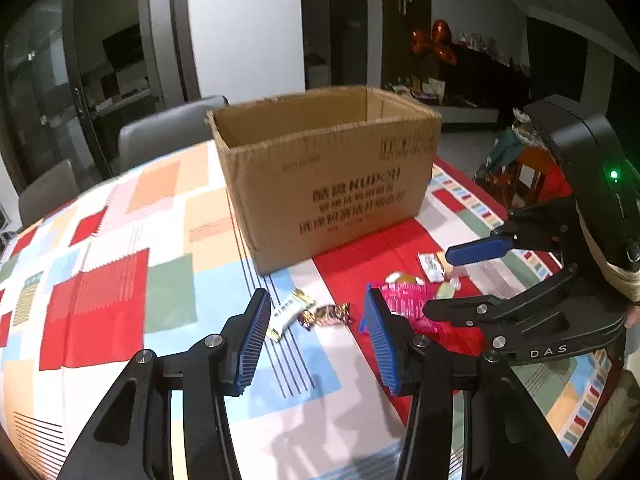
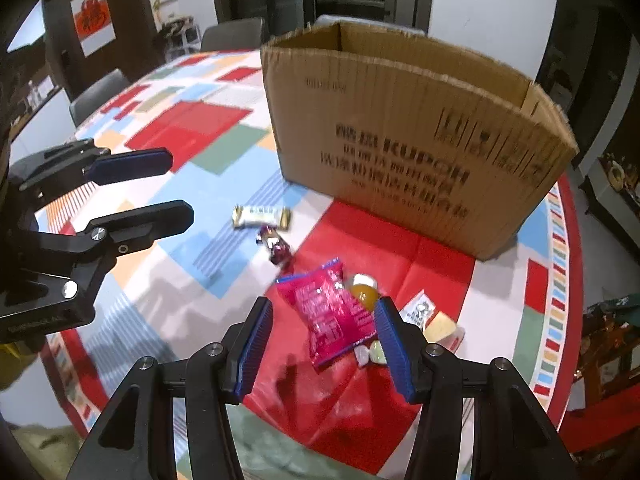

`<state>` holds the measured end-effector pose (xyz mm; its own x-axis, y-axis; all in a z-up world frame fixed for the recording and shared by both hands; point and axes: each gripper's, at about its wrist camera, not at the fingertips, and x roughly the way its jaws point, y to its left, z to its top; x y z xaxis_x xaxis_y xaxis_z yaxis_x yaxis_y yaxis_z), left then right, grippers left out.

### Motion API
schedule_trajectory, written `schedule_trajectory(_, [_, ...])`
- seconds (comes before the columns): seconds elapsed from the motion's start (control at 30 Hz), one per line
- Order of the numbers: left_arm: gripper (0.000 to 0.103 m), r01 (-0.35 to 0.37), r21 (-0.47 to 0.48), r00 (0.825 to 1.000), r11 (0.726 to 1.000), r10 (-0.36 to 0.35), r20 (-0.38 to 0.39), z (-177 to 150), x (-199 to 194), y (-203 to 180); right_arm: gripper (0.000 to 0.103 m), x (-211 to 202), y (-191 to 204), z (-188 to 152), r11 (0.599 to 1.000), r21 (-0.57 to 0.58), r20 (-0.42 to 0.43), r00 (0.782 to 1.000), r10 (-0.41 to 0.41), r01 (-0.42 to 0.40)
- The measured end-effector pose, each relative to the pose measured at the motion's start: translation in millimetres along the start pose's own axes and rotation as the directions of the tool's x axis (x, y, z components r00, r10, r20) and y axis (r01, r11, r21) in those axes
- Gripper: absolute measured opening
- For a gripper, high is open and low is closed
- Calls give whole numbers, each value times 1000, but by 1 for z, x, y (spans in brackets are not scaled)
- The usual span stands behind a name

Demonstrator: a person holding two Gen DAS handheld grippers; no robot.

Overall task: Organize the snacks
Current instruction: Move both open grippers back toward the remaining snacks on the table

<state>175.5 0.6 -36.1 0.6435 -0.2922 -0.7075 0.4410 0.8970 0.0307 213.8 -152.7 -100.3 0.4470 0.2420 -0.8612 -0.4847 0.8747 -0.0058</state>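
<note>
Both grippers, left gripper (image 1: 316, 336) and right gripper (image 2: 322, 346), parted, holding nothing

The cardboard box (image 2: 400, 128) print is too blurred to read, and its floor is hidden. The right gripper's pad hides part of the green candy (image 2: 376, 351).

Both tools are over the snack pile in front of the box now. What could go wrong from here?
1. The pink packet has a jelly cup and a small candy right against it; the open right tool might catch a neighbour too.
2. The left tool and right tool are close together, so they could collide.
3. The cardboard box has tall walls; a low carry may hit its rim.
</note>
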Motion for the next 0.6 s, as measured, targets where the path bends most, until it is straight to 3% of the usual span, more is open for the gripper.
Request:
schedule_trajectory(0.3, [48, 75, -19, 992, 997, -76, -101, -3, 35, 2, 54, 23, -8, 0, 999, -23, -81, 997, 20, -22])
schedule_trajectory(0.6, [48, 88, -58, 980, 994, -97, -174, -7, 66, 2, 54, 42, -11, 1, 999, -38, -118, 993, 21, -26])
